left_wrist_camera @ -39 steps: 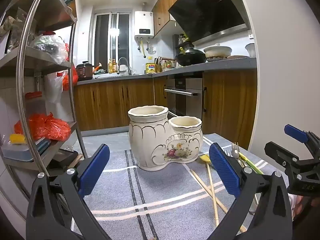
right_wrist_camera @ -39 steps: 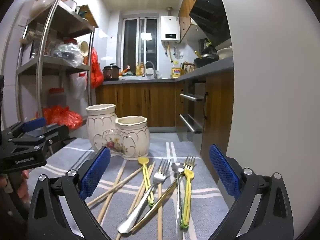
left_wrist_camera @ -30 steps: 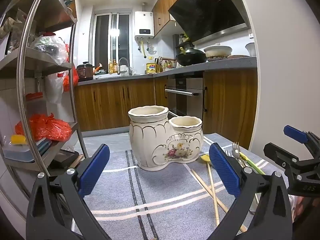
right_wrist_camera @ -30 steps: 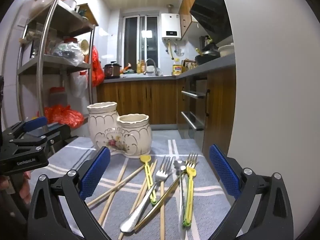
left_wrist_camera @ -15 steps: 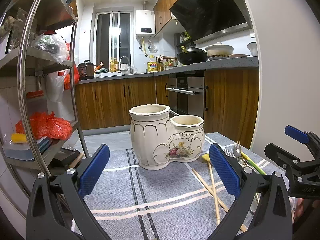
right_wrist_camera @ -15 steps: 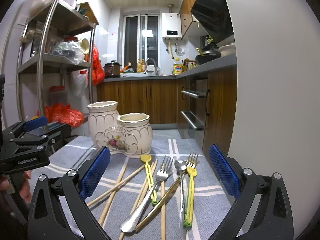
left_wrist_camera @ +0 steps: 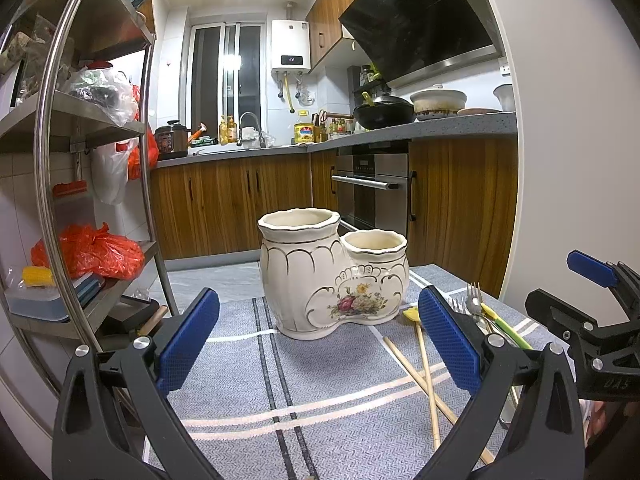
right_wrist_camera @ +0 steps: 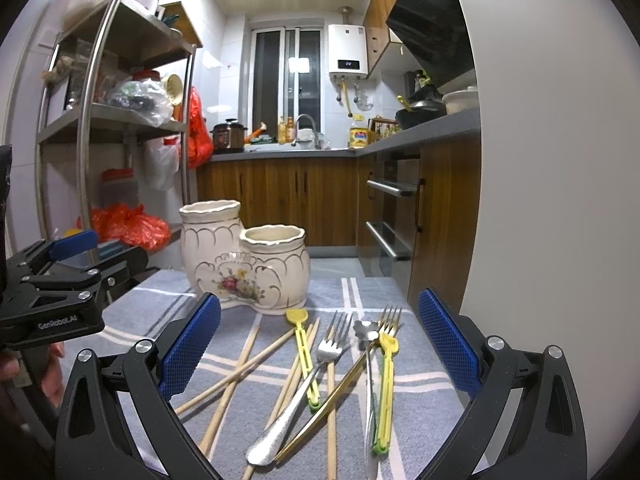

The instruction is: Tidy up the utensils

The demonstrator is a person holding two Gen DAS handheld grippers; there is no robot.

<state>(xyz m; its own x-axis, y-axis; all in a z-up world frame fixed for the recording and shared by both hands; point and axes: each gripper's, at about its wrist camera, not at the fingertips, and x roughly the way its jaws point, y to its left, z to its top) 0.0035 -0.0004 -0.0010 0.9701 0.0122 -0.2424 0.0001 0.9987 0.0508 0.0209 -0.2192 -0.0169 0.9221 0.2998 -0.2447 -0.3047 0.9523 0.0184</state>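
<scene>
Little had moved since the earlier frames: both views only drifted slightly, and nothing was picked up.

From the left wrist, the left gripper (left_wrist_camera: 318, 338) hovered with jaws spread and empty, facing the ceramic holder (left_wrist_camera: 334, 272) on the grey striped cloth (left_wrist_camera: 240, 380); a steel rack (left_wrist_camera: 92, 128) stood left.

From the right wrist, the right gripper (right_wrist_camera: 320, 344) hung equally wide above the scattered utensils (right_wrist_camera: 320, 364): chopsticks (right_wrist_camera: 236, 376), forks, yellow spoons, lying just before the holder. Sorting seemed not yet begun; next would likely be lowering onto one piece. Kitchen cabinets (right_wrist_camera: 280, 200) lay behind.
</scene>
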